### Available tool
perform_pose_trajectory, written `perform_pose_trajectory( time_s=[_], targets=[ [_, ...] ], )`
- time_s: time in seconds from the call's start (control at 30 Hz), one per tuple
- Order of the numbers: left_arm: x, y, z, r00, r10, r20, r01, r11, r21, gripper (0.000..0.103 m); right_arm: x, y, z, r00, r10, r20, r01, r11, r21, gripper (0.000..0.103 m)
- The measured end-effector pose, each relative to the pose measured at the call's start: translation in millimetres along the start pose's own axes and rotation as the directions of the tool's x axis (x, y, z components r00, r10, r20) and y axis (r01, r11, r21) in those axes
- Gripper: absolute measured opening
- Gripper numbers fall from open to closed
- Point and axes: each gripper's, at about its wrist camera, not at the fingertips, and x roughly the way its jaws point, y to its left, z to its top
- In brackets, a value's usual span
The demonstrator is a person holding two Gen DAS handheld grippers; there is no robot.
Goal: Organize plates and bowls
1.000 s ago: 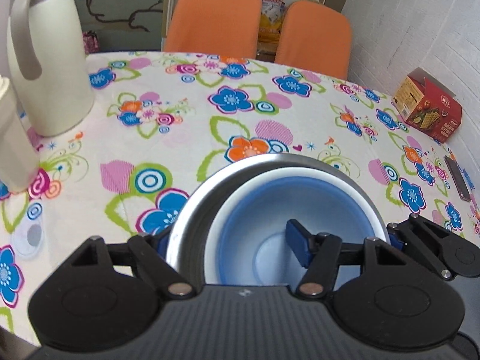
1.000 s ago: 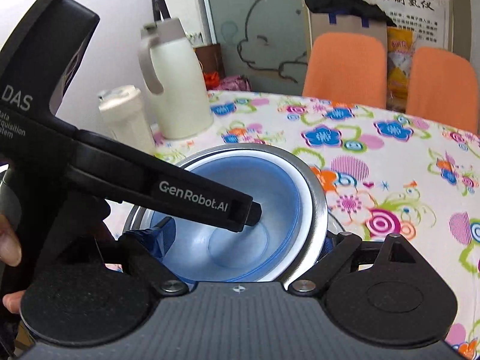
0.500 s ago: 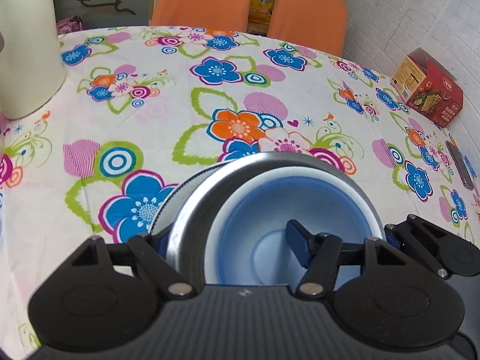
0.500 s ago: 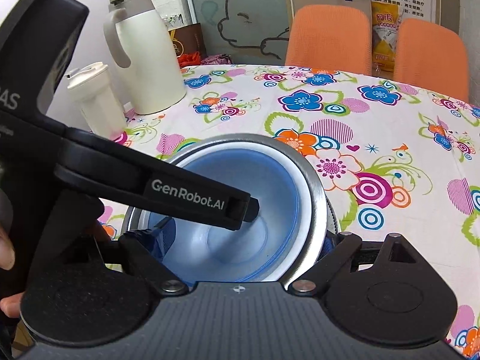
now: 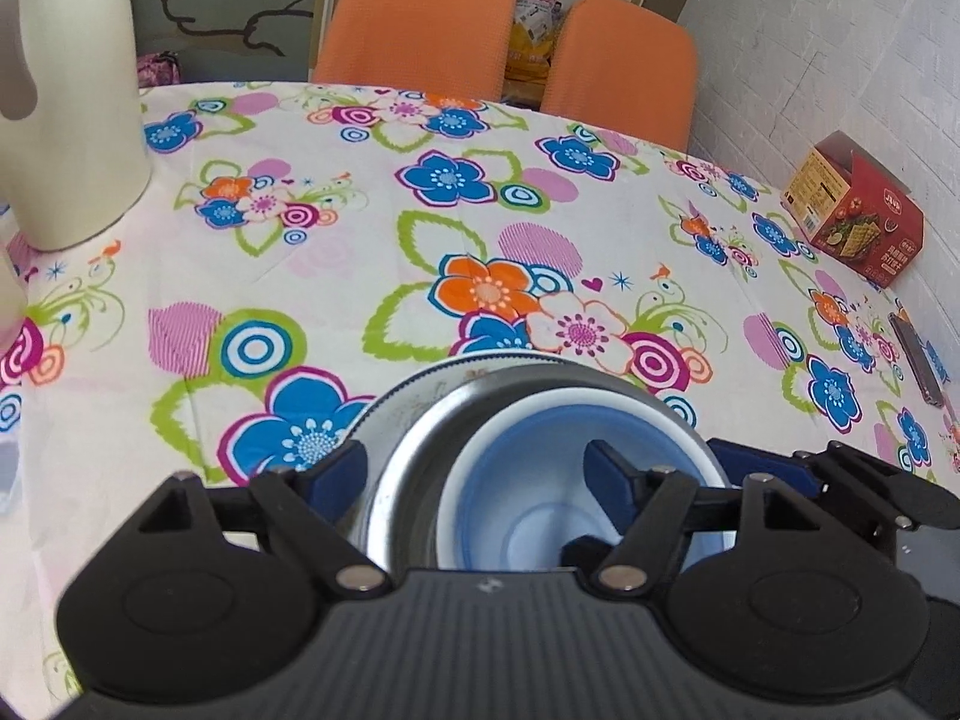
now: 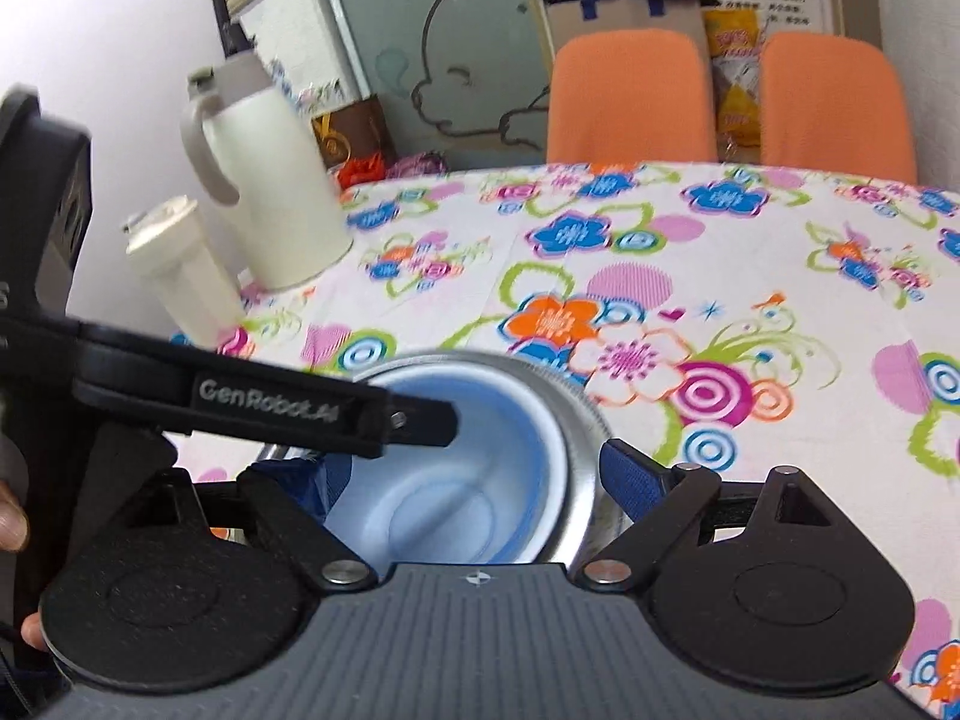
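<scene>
The tabletop (image 5: 360, 276), covered with a flowered cloth, fills most of both views, and a cream jug (image 6: 270, 180) and a pale tumbler (image 6: 180, 276) are seen at the upper left of the right wrist view, well apart from the work. In the lower middle of each frame a nested stack is found: a steel bowl (image 5: 396, 480) with a white-rimmed blue bowl (image 5: 528, 492) seated inside it, and what appears to be a patterned plate rim (image 5: 420, 375) showing just beyond the steel edge. Whether the stack already rests on that plate or is held just above it cannot be told. The left hand-held gripper (image 5: 474, 474) is seen spread, one blue pad outside the steel wall at left and the other inside the blue bowl, with a visible gap at the outer pad, so the rim does not look pinched. The right hand-held gripper (image 6: 468, 480) straddles the opposite wall likewise; its right pad stands apart from the steel, while the left pad is partly hidden by the other tool, so a clamp there cannot be confirmed. The step is judged to be the setting down and release of the stack. It would be done well if both pads were drawn straight up and clear of the rims, so that neither bowl is dragged or tipped, and the stack left centred.
</scene>
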Motion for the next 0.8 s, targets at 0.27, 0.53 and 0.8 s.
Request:
perform_pose_trajectory(
  time_s=[0.27, 0.53, 0.8],
  targets=[
    [-31, -8, -7, 0.995, 0.011, 0.099, -0.010, 1.000, -0.009, 0.082, -30, -3, -9, 0.998, -0.017, 0.067, 0.016, 1.000, 0.017, 0.077],
    [-66, -39, -40, 0.986, 0.012, 0.166, -0.015, 1.000, 0.014, 0.082, -76, -6, -34, 0.987, -0.033, 0.156, 0.023, 0.998, 0.063, 0.077],
    [-105, -82, -99, 0.966, 0.042, 0.255, -0.057, 0.997, 0.053, 0.083, -129, -4, -88, 0.964, -0.053, 0.259, 0.028, 0.995, 0.098, 0.077]
  ],
)
